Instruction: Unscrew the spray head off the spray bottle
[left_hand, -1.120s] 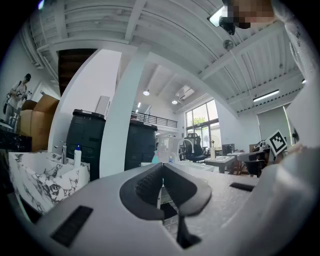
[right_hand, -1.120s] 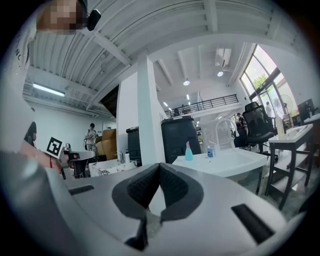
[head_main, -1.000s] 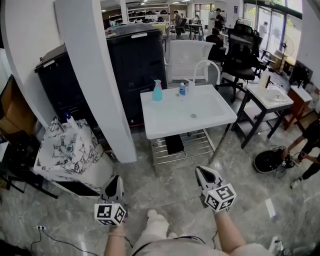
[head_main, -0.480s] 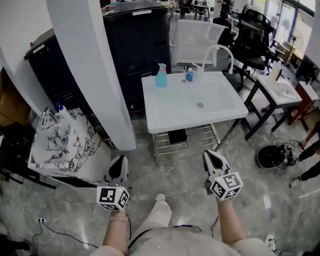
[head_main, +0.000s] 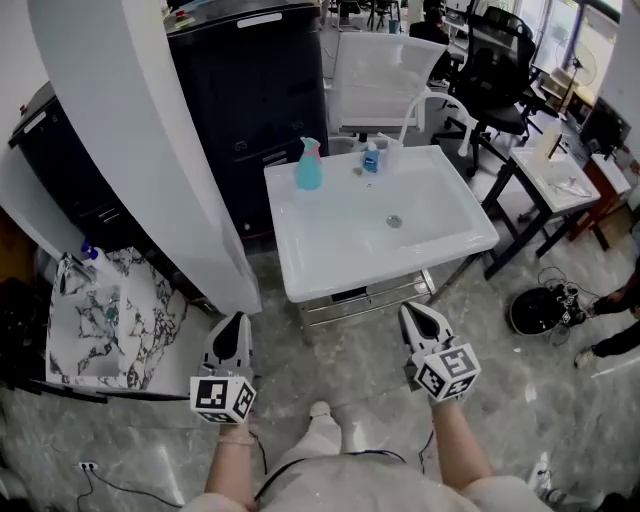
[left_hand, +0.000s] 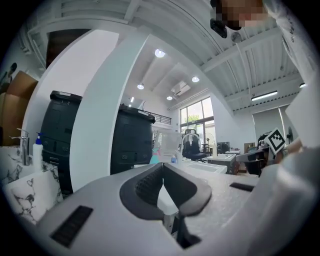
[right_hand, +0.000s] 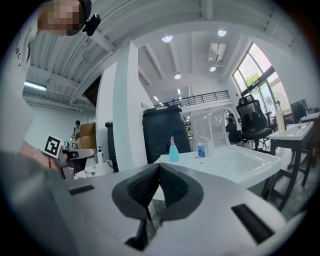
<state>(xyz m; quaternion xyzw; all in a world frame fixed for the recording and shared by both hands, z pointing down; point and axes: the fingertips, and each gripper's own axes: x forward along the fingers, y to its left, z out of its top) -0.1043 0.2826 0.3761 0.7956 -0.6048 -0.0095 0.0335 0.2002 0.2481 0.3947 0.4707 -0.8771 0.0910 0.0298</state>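
A teal spray bottle (head_main: 308, 166) with a pink spray head stands near the far left corner of a white sink-top table (head_main: 330, 262); the right gripper view also catches the spray bottle (right_hand: 173, 149). My left gripper (head_main: 232, 335) is shut and empty, held over the floor short of the table's near left corner. My right gripper (head_main: 418, 320) is shut and empty too, just before the table's near right edge. In the left gripper view my left gripper (left_hand: 162, 176) shows its jaws pressed together; the right gripper (right_hand: 159, 175) looks the same in its own view.
A small blue-labelled bottle (head_main: 370, 158) and a curved tap (head_main: 415, 110) stand at the table's back. A white pillar (head_main: 150, 150) rises left of it, with black bins (head_main: 260, 90) behind. A marble-patterned sink (head_main: 100, 320) is far left; office chairs (head_main: 500, 70) and a desk (head_main: 550, 180) are right.
Both grippers and the person have moved forward toward the white table, which now lies closer and larger in the head view. Both grippers stay shut.
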